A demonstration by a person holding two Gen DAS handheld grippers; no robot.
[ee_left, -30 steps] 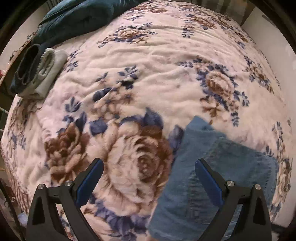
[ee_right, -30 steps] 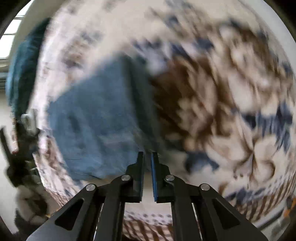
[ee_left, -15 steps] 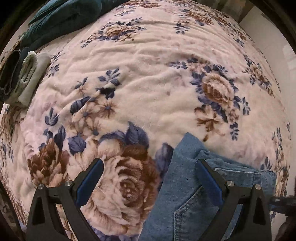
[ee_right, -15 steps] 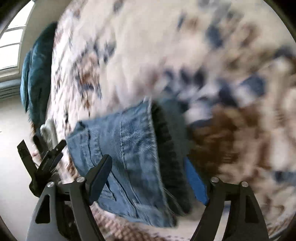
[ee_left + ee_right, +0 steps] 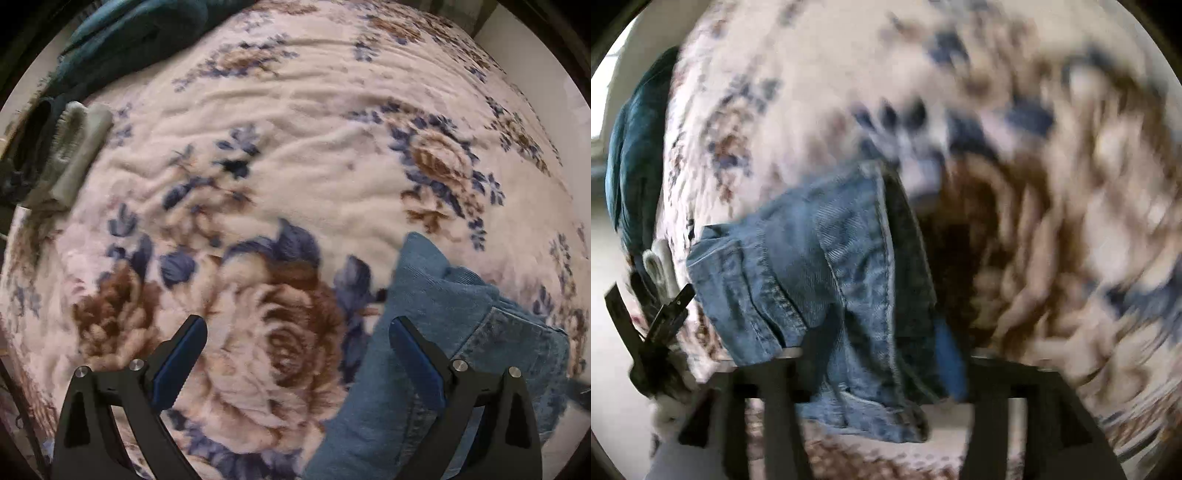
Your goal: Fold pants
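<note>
Right tongs (image 5: 882, 354) advanced, straddling folded jeans (image 5: 827, 266); left tongs (image 5: 295, 354) unchanged.

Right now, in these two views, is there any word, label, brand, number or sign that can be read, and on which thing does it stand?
None can be read.
Jeans: only denim, seams and a pocket show; no tag or brand patch is visible, and the right wrist view is blurred.
Floral blanket: only printed flowers, no text.
Folded clothes at the far left edge: no lettering visible.
Left gripper and right gripper: no markings.
</note>
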